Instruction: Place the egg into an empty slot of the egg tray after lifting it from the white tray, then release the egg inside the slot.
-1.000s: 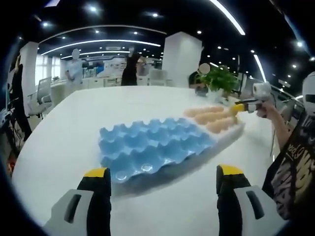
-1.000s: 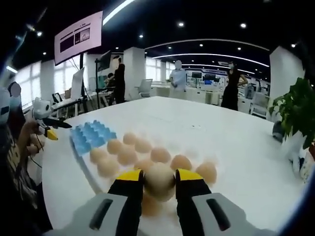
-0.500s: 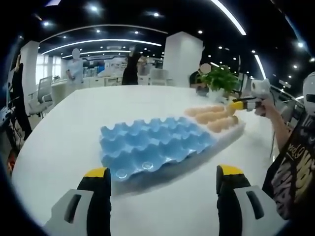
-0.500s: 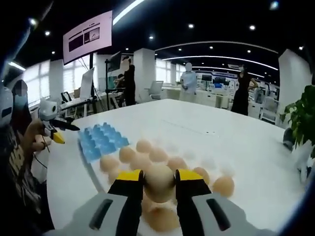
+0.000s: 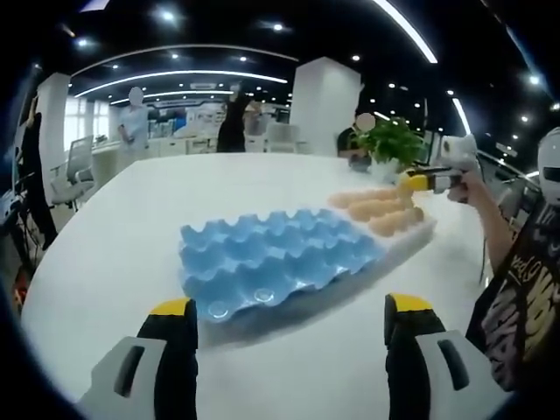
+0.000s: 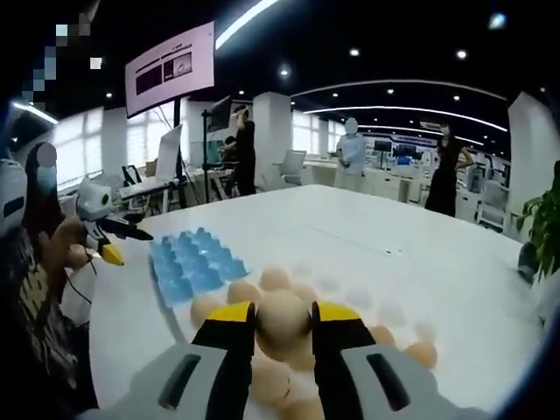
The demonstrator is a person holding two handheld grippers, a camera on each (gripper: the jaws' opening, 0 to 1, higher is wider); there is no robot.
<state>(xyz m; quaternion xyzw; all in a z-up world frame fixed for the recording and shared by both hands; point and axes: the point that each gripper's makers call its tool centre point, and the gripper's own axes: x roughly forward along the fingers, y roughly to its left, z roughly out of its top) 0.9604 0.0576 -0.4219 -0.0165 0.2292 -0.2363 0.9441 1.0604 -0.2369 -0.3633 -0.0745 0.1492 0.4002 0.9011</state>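
wall screen (image 6: 171,72) text blurred, shirt (image 5: 518,284) lettering illegible, nothing readable

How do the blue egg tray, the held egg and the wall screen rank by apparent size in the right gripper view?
1. Wall screen, far off yet largest.
2. Blue egg tray, close behind.
3. Held egg, smallest, though nearest the camera between the right gripper's jaws.

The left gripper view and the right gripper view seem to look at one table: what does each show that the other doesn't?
Left gripper view: its open yellow-tipped left gripper and a potted green plant.

Right gripper view: a wall screen, and the right gripper shut on a tan egg.

Both: the blue moulded egg tray, tan eggs on the white tray, and the white table.
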